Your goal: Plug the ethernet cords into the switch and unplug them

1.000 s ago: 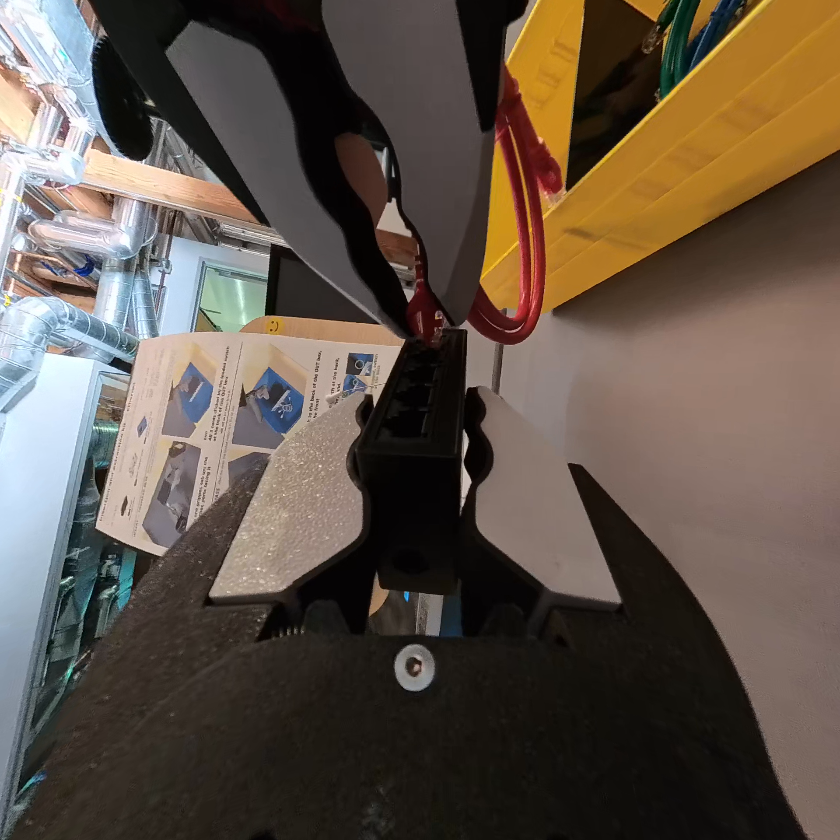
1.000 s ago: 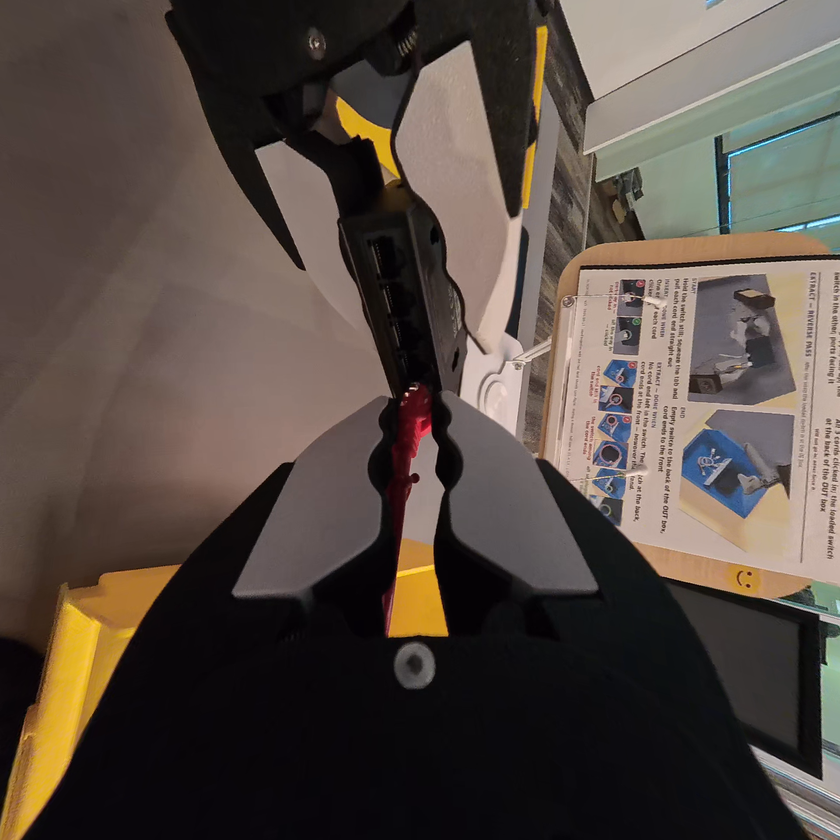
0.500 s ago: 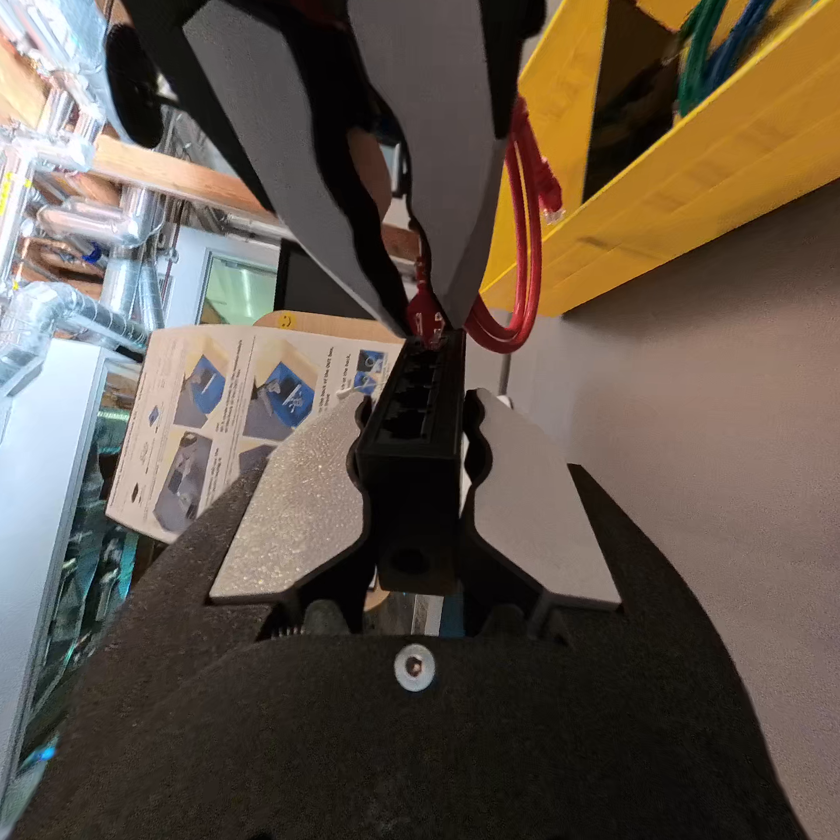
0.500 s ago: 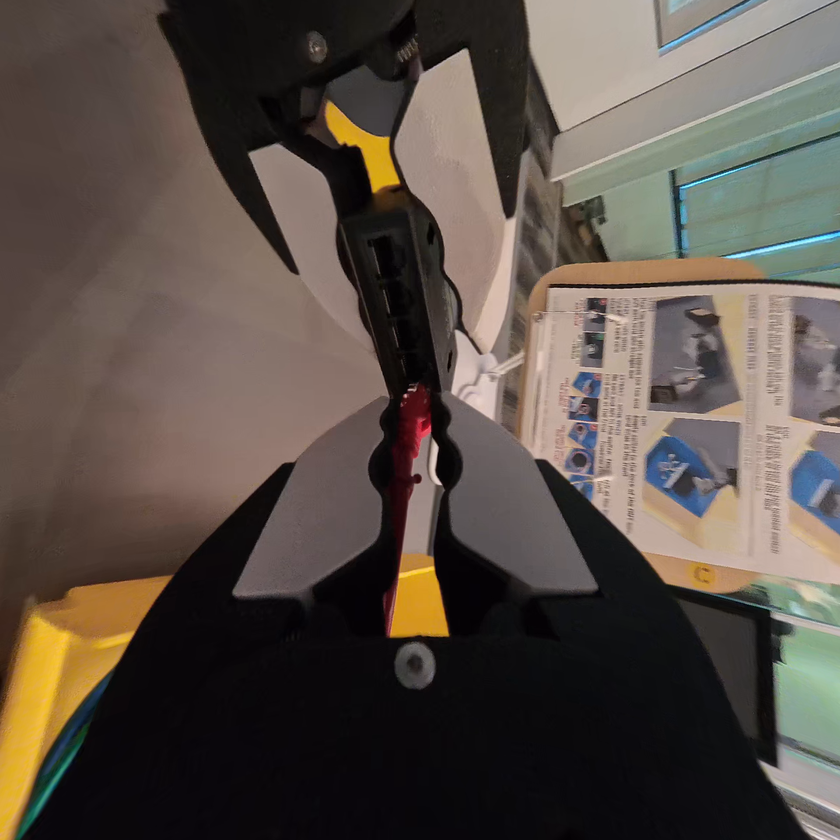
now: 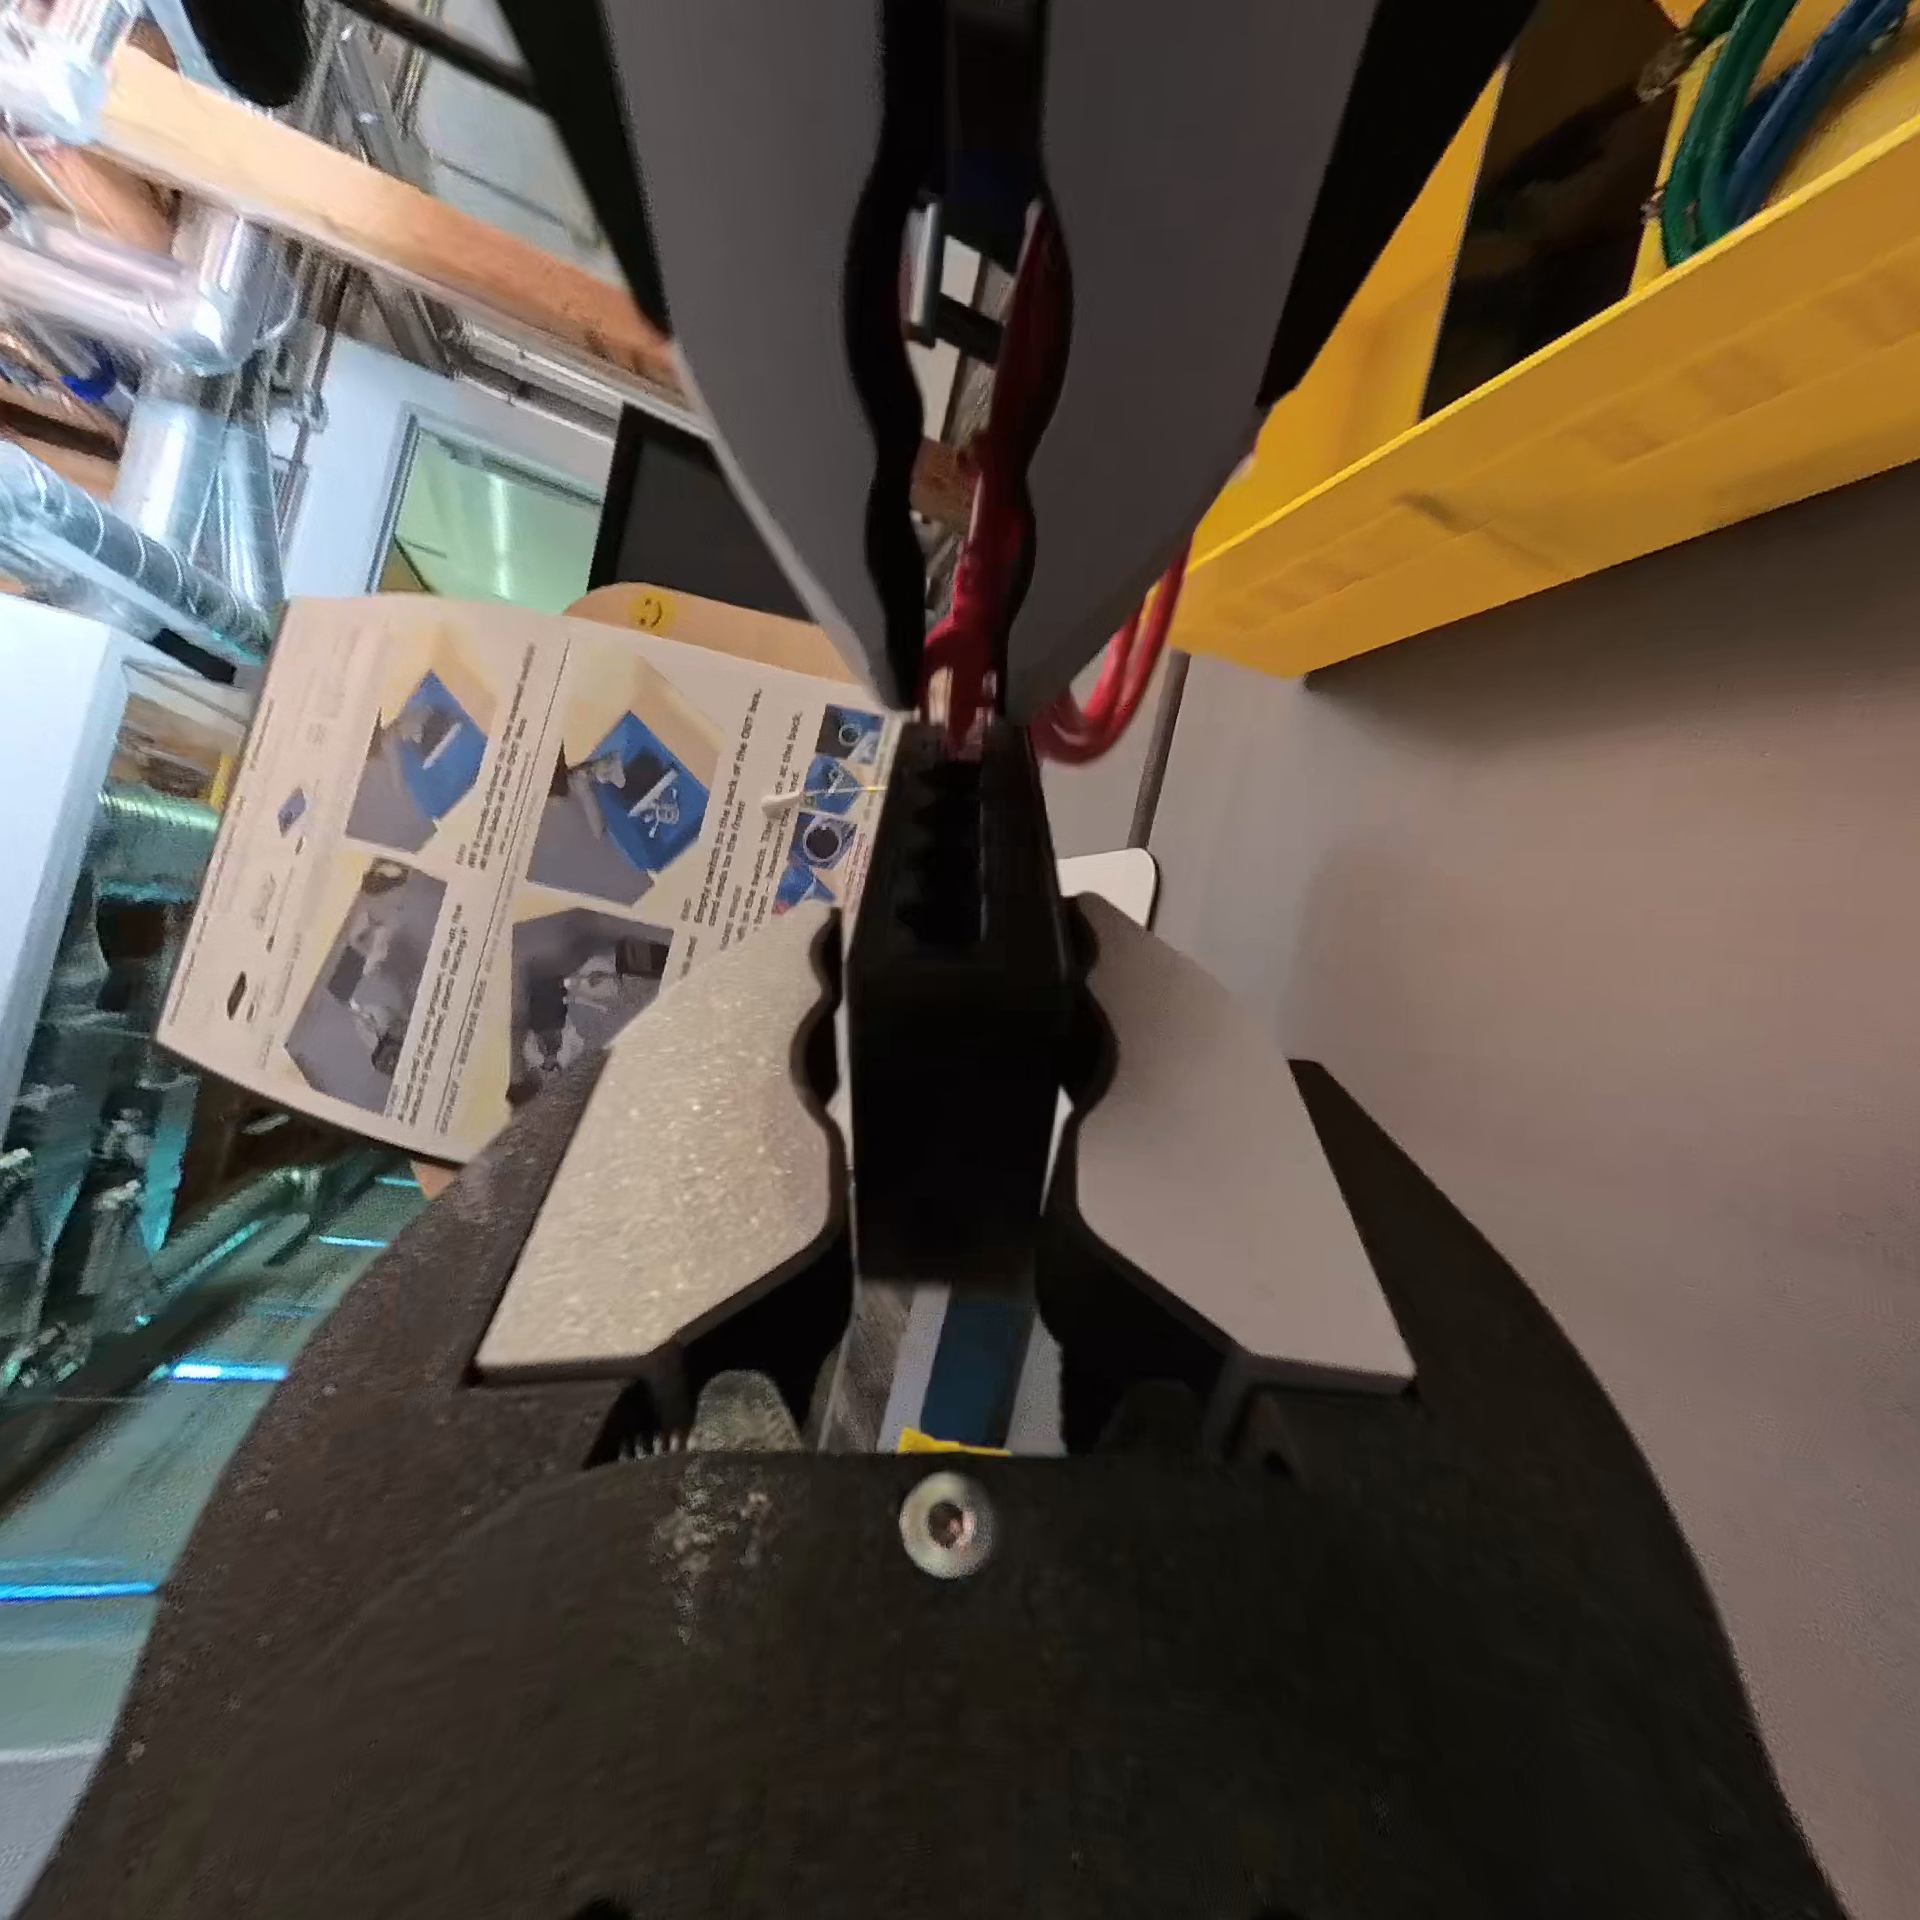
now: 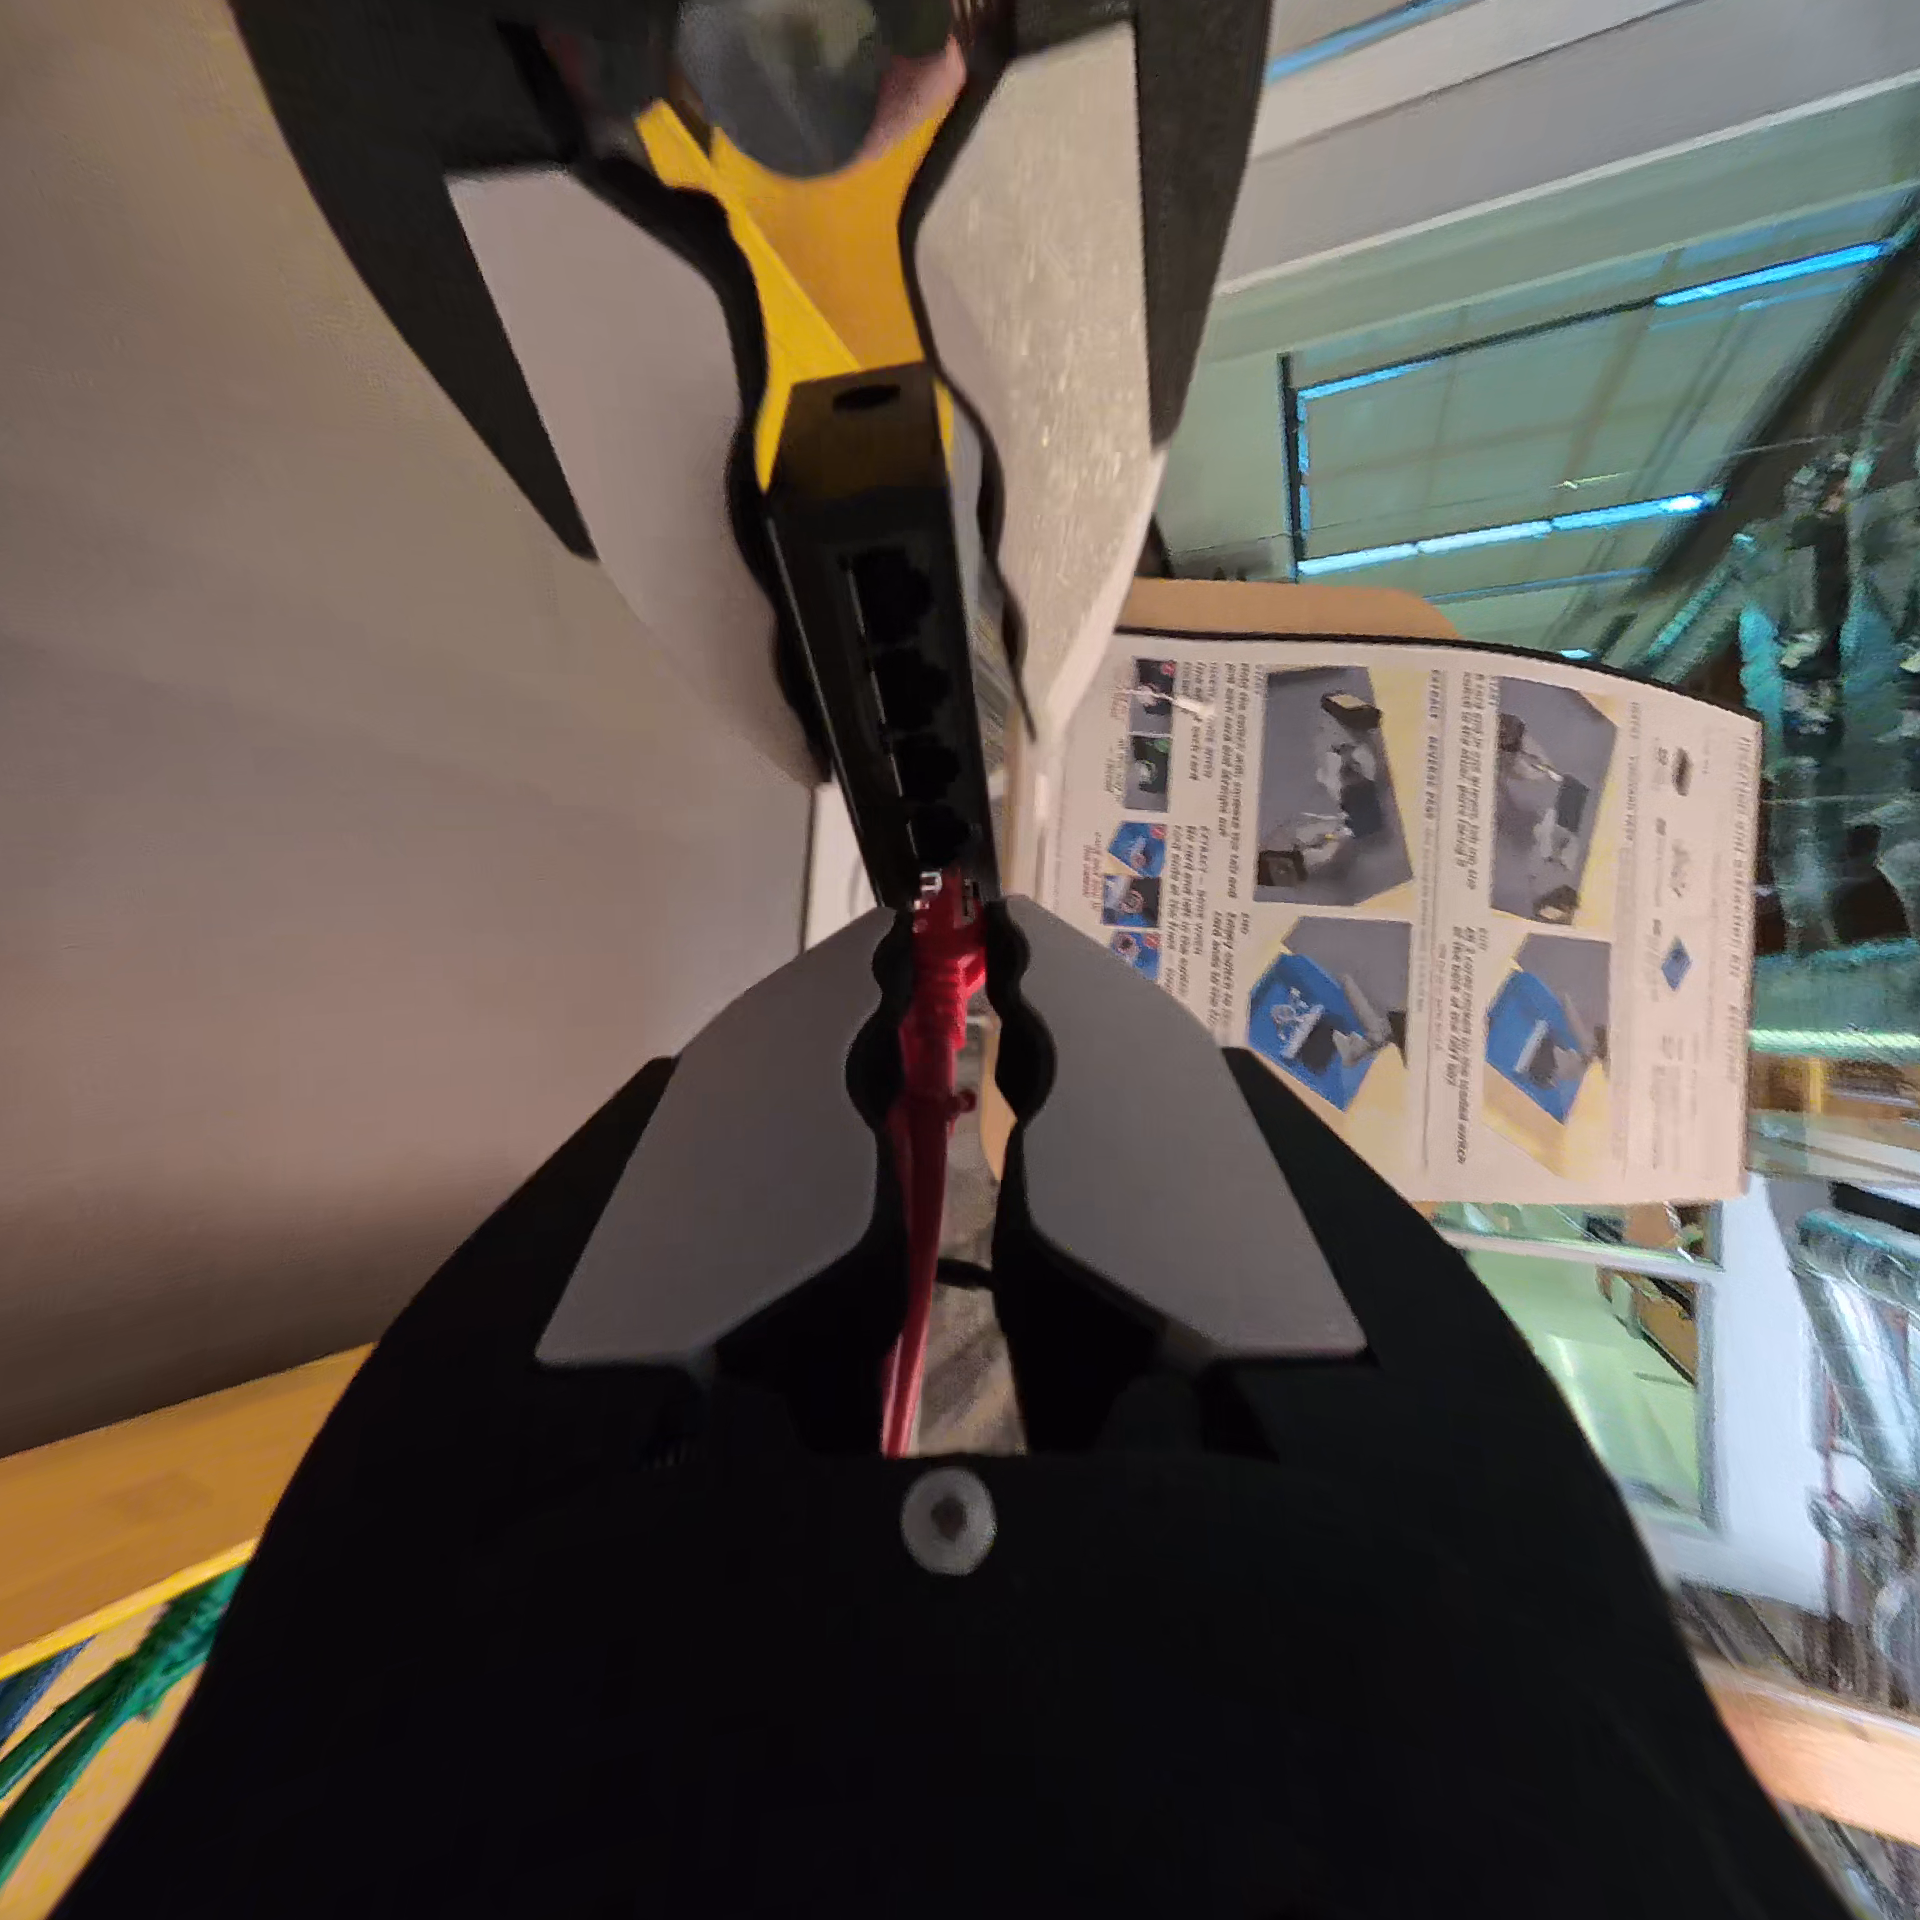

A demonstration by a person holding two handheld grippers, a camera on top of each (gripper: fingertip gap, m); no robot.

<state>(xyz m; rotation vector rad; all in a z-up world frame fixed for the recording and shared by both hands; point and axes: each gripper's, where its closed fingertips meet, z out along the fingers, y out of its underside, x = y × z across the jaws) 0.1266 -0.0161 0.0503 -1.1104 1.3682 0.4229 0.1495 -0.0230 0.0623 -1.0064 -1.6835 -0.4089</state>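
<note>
With the left hand-held gripper clamped on the black switch, the right hand-held gripper, pinching the red cord, has its plug at the end port nearest it, four ports still empty.

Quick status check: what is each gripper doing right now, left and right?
Left gripper: closed on the black rectangular plastic switch.
Right gripper: closed on the red ethernet cord, connector tip at the switch's end port.

Left hand-held gripper: jaws clamped on the black switch, held off the worktop. Right hand-held gripper: jaws pinched on the red cord's plug, tips facing the left's head-on, nearly touching.
</note>
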